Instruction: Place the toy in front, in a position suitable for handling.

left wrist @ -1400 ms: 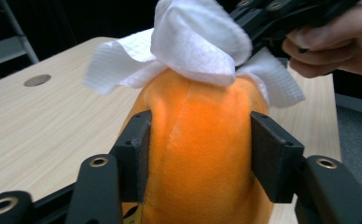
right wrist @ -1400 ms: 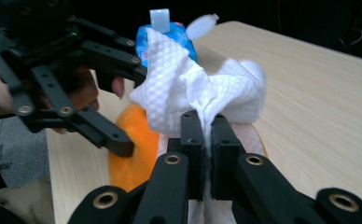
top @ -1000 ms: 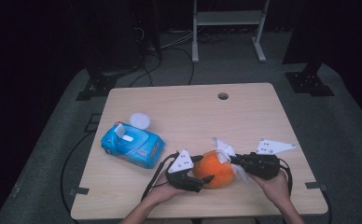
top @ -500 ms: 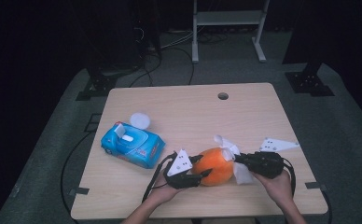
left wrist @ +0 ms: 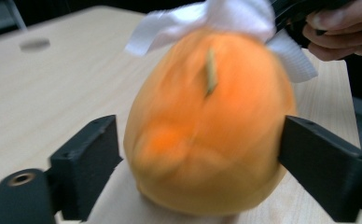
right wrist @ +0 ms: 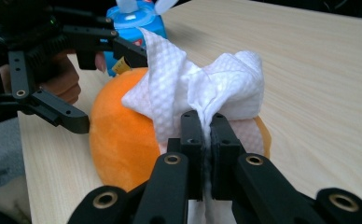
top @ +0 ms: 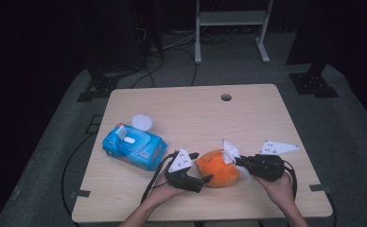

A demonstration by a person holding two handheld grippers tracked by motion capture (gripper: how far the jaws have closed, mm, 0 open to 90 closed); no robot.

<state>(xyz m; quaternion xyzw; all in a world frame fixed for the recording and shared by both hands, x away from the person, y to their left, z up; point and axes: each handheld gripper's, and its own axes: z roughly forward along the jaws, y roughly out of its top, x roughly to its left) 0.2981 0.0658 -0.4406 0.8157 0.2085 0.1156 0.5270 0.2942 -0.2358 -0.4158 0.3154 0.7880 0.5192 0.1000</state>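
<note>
An orange soft fruit (top: 217, 170) with a small stem lies near the table's front edge. My left gripper (top: 201, 166) holds it from the left, one jaw against each side, as the left gripper view (left wrist: 202, 163) shows around the fruit (left wrist: 207, 126). My right gripper (top: 239, 161) is shut on a white wipe (top: 230, 150) that rests on the fruit's right upper side. In the right gripper view the jaws (right wrist: 206, 122) pinch the bunched wipe (right wrist: 226, 79) against the fruit (right wrist: 118, 140).
A blue pack of wipes (top: 134, 146) with its flap up lies to the left on the wooden table (top: 196, 113). A round white lid (top: 142, 121) sits behind it. A cable hole (top: 226, 97) is near the far edge.
The right gripper and its wipe have shifted slightly over the fruit. The left gripper keeps its hold, and the fruit has barely moved.
</note>
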